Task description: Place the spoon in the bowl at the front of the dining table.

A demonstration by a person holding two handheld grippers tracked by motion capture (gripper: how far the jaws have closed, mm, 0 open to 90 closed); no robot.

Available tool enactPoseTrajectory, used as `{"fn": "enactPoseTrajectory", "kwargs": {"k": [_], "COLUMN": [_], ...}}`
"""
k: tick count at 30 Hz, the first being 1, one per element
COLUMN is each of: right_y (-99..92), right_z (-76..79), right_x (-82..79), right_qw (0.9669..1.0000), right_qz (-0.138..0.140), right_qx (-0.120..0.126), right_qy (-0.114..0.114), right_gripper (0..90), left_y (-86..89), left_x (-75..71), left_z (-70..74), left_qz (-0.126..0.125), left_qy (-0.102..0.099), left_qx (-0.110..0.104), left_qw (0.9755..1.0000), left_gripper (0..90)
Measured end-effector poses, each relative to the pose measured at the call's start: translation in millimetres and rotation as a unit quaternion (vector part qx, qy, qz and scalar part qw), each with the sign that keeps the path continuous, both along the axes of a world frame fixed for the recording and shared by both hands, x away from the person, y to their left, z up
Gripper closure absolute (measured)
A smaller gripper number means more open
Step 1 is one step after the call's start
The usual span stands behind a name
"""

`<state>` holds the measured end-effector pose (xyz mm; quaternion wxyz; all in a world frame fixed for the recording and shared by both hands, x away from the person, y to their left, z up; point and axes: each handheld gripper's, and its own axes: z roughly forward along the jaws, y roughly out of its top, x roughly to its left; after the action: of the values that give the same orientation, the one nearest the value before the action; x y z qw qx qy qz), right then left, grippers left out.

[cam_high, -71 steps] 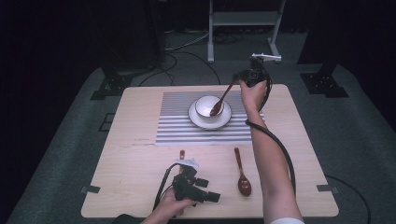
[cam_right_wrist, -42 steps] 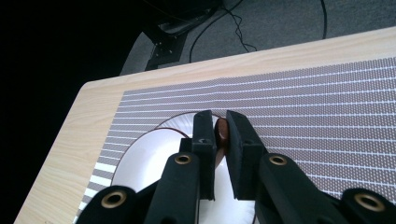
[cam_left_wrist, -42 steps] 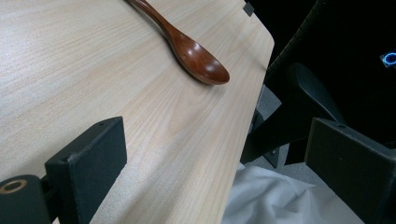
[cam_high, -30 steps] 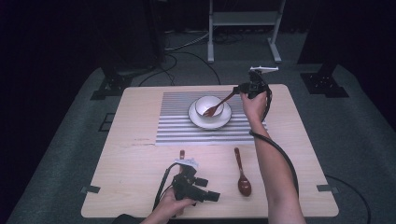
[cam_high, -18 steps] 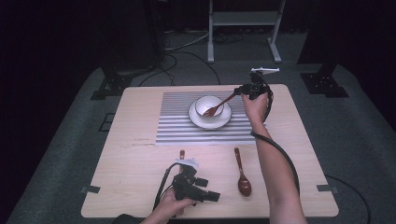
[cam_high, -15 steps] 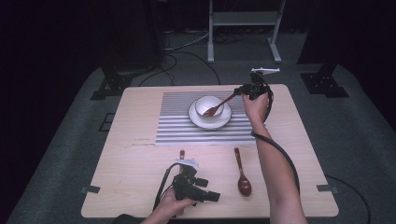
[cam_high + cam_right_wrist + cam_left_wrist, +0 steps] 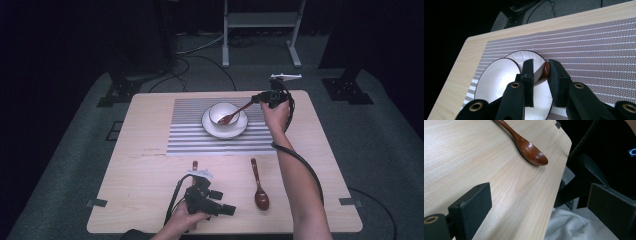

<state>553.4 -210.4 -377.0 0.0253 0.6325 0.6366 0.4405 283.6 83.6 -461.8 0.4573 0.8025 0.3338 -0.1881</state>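
A white bowl (image 7: pixel 220 111) stands on a white plate (image 7: pixel 236 131) on a striped mat (image 7: pixel 190 135). A wooden spoon (image 7: pixel 234 115) leans out of the bowl, head inside, handle rising to the right. My right gripper (image 7: pixel 257 98) is shut on the end of that handle at the mat's far right. In the right gripper view the handle end (image 7: pixel 546 70) sits between the jaws of the right gripper (image 7: pixel 541 67), above the bowl (image 7: pixel 496 80). My left gripper (image 7: pixel 224 201) rests open near the table's front edge, nothing between the jaws of the left gripper (image 7: pixel 541 195).
A second wooden spoon (image 7: pixel 259 185) (image 7: pixel 529 147) lies on the bare table right of the left gripper, head toward the front edge. A short brown tip (image 7: pixel 195 164) pokes out behind the left gripper. The table's front edge (image 7: pixel 559 182) is close by.
My right gripper has dropped and shifted right, laying the spoon flatter with its head down in the bowl. The left gripper has stayed put.
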Motion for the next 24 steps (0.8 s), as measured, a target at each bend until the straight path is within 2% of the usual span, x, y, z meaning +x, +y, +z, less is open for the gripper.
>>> {"fn": "enactPoseTrajectory", "kwargs": {"k": [7,16,21,24], "right_y": [-1.7,-6.5,-15.5,-21.6], "right_z": [-1.3,-4.0,-3.1,-2.7], "right_x": [-2.7,-9.1,-14.4,-18.8], "right_qw": [1.0000,0.9998,0.9988,0.9984], "right_qz": [0.007,0.021,0.035,0.038], "right_qx": [0.004,-0.002,0.033,0.041], "right_qy": [0.002,0.005,0.008,0.009], "right_gripper": [73.3,69.2,64.3,63.0], "left_y": [-0.4,0.5,0.0,0.2], "left_x": [0.3,0.3,0.7,1.2], "left_z": [0.0,0.0,0.3,-0.3], "left_qz": [0.001,0.005,0.007,0.009], "left_qy": [0.000,-0.001,0.000,0.001], "left_qx": [0.000,0.000,0.000,-0.001], "left_qw": [1.0000,1.0000,1.0000,1.0000], "left_gripper": [4.5,4.4,4.4,4.4]}}
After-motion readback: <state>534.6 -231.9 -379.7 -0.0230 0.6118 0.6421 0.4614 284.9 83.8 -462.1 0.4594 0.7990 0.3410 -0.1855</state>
